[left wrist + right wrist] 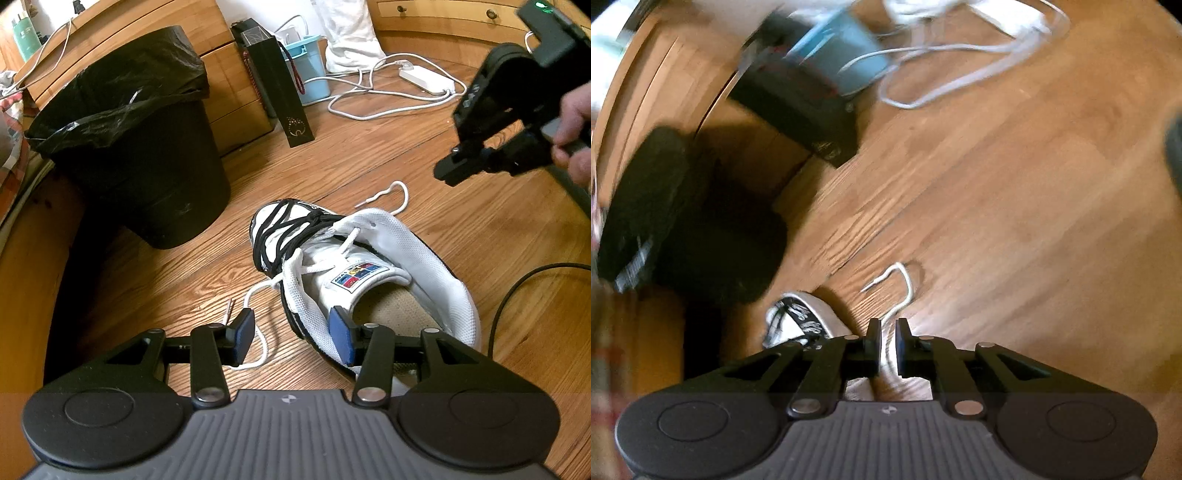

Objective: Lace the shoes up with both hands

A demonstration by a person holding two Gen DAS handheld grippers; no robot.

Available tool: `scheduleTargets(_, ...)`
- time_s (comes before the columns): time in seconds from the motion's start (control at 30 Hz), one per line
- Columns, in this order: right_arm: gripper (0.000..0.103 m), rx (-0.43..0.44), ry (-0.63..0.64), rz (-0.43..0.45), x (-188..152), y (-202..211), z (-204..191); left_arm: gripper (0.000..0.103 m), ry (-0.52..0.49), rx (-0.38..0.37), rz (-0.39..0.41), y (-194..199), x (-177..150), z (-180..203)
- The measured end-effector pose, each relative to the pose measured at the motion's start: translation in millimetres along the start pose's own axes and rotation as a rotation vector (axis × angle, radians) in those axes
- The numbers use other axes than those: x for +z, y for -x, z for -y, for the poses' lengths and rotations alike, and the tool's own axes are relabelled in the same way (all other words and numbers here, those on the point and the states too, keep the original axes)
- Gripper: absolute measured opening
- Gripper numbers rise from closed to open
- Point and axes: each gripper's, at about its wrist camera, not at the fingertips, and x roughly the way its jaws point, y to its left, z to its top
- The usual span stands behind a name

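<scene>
At lower centre, the left gripper (291, 338) stands released, astride the white sneaker's (369, 280) collar. The right gripper (887, 345), jaws slightly parted, empty, should descend onto the lace tip (866, 287) lying beyond.

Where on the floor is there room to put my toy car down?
Bare wood floor lies right of the shoe, between the white cables and the thin black cable. Crowded spots: around the black bin, the blue bucket, and the loose white lace beside the shoe.
</scene>
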Motion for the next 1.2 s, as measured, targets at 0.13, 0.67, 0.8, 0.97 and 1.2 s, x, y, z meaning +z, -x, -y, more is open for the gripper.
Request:
scheduleTargets(0.13,0.013,-0.12,0.32,-0.023,10,-23,-37,0.049,0.017,-0.004,0.006,0,-2,-1)
scheduleTargets(0.67,0.018,-0.194,1.182,-0.176,-8,-114,-90,0.049,0.176,-0.035,0.03,-2,-13,-12)
scheduleTargets(0.8,0.018,-0.169,1.156,-0.191,2,-120,-87,0.051,0.195,-0.04,0.034,-3,-15,-13)
scheduleTargets(0.97,0.018,-0.143,1.145,-0.217,10,-127,-87,0.053,0.202,-0.043,0.037,-4,-15,-15)
scheduleTargets(1.2,0.008,-0.123,1.174,-0.244,8,-127,-88,0.053,0.203,-0.043,0.036,-4,-15,-15)
